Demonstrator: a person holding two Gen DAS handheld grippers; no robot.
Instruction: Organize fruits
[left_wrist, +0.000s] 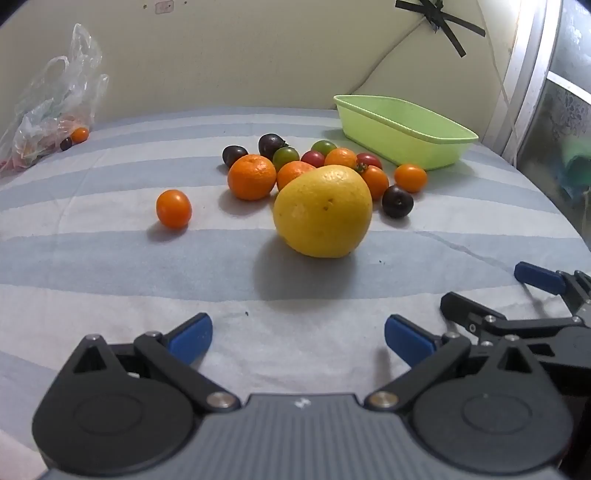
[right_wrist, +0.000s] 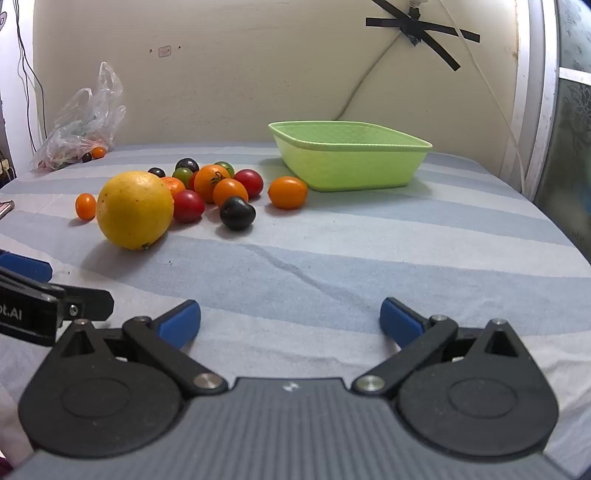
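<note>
Fingers (left_wrist: 298, 338) of both grippers spread apart over bare striped cloth (right_wrist: 369, 258) before the fruit pile (left_wrist: 314, 173).

Partial white lettering on one gripper body

Reads "ot.AI" on the black side of the left gripper (right_wrist: 26, 314), at the left edge of the right wrist view, the start of the word cut off by the frame. A small pale mark on the wall (right_wrist: 164, 51) above the striped surface, too small to read.
</note>
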